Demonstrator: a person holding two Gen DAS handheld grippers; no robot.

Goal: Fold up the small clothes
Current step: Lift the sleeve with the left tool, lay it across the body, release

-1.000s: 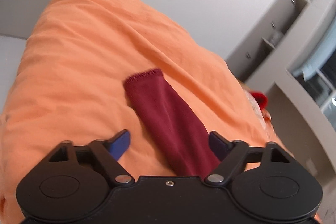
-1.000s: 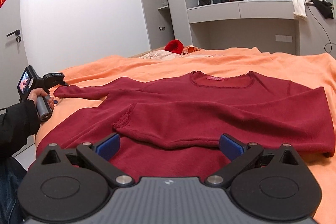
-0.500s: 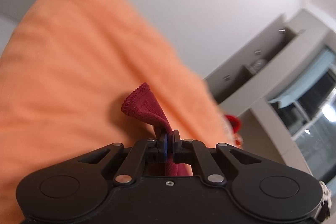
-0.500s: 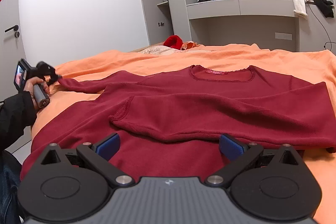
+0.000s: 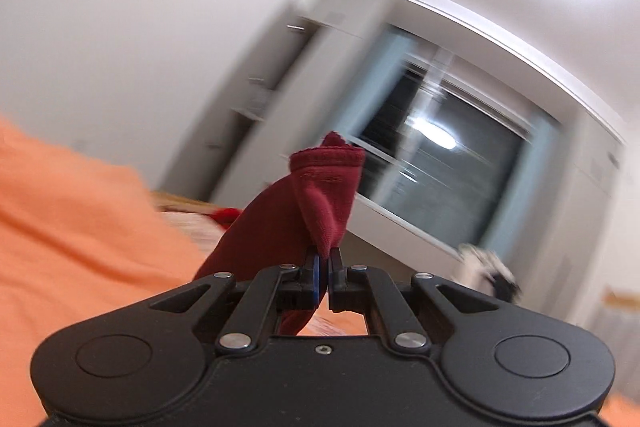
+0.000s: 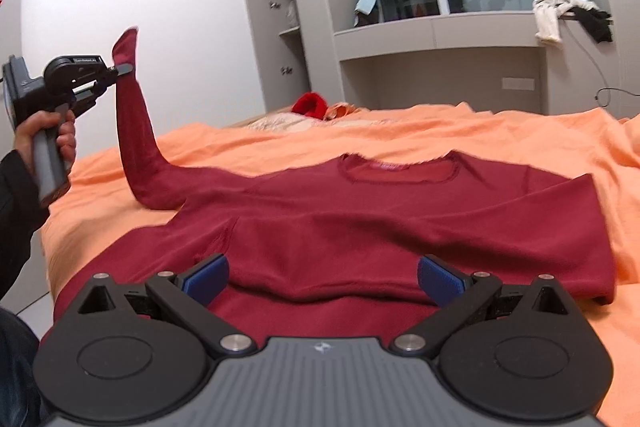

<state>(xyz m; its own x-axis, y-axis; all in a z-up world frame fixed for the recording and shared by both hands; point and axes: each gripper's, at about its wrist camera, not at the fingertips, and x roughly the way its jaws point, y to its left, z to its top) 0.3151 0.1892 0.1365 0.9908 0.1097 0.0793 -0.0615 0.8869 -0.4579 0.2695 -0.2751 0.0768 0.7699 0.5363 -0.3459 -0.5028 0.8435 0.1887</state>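
In the left wrist view, the left gripper is seen at the lower centre of the frame with its jaws pressed together on the sleeve of a dark red shirt, just below the cuff. The cuff is held upright above the fingertips, at the middle of the frame, while the rest of the sleeve is draped down to the left and behind the gripper body. An orange bedsheet is shown at the left side, and a blurred window is seen at the centre right. In the right wrist view, the right gripper is placed at the bottom centre with its 2 blue-padded fingers spread wide apart and nothing held between them. The dark red shirt is laid flat on the orange bedsheet across the middle of the frame, with 1 sleeve folded across its front just beyond the fingertips. At the upper left, the left gripper is held in a hand, and the other sleeve is lifted by it clear of the bed. A grey cabinet is seen at the upper centre, and a red item is lying at the far edge of the bed.
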